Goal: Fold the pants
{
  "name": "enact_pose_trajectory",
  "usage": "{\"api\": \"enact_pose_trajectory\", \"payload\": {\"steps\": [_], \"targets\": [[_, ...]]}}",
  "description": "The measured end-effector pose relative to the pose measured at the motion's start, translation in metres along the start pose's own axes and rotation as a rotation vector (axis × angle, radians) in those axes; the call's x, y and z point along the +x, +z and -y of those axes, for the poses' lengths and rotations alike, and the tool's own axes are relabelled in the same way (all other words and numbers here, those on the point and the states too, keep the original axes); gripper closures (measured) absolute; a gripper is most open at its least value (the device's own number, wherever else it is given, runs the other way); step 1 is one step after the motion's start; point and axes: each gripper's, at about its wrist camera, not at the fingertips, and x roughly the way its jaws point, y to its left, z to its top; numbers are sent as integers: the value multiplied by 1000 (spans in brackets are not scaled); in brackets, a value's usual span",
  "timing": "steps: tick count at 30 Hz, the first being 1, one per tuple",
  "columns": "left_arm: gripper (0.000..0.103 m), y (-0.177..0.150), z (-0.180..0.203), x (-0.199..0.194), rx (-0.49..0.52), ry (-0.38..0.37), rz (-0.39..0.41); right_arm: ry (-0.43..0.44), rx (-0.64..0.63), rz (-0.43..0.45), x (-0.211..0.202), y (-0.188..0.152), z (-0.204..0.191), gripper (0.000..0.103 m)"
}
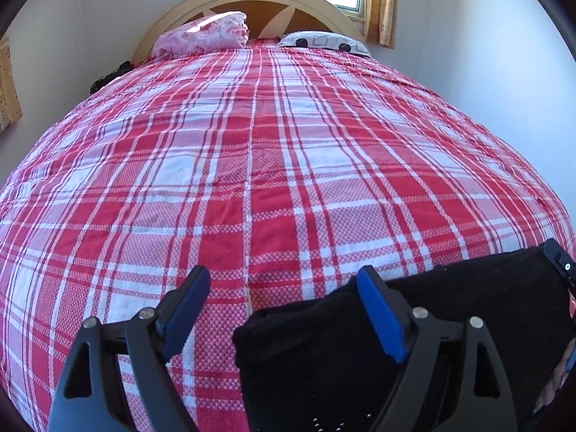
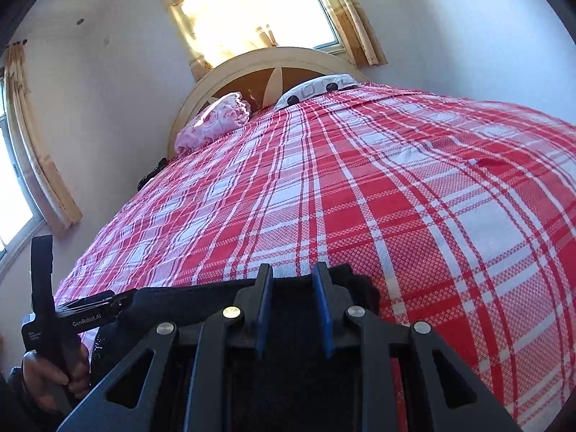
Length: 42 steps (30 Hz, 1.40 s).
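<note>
Left gripper (image 1: 284,309) spread, empty, at 9 o'clock of the black pants (image 1: 324,352); right gripper (image 2: 293,302) part-closed above them, grip indiscernible, steadying the fold.

Left gripper (image 1: 284,298) jaws wide apart, angled down; right gripper (image 2: 293,291) jaws narrow.

My two grippers are black skeletal frames with triangular cutouts, silver pivot screws and ribbed blue pads (image 1: 379,318). The left gripper (image 2: 91,304) carries white "GenRobot.AI" lettering on its handle.
</note>
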Motion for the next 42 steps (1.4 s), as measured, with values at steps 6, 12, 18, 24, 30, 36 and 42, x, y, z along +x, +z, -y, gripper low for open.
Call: {"api": "enact_pose_trajectory", "payload": {"steps": [6,12,18,24,30,36,42], "targets": [[17,-1,1,-21,22,10,28,51,-12,95,-47,-8,-15,78],[17,-15,6,-39,42,15,51,-2,-108,60,-73,-40,-30,77],[17,-27,13,-36,60,25,20,-20,-48,-19,-68,-68,-15,77],[17,-37,17,-39,77,32,6,-8,-40,-12,-74,-75,-13,77],[17,-45,19,-45,86,16,-16,6,-2,-15,-86,-77,-12,76],[13,-49,19,-52,80,1,-36,62,116,39,-101,-64,-3,41],[7,-49,16,-56,85,11,-29,157,255,129,-113,-56,14,27]]}}
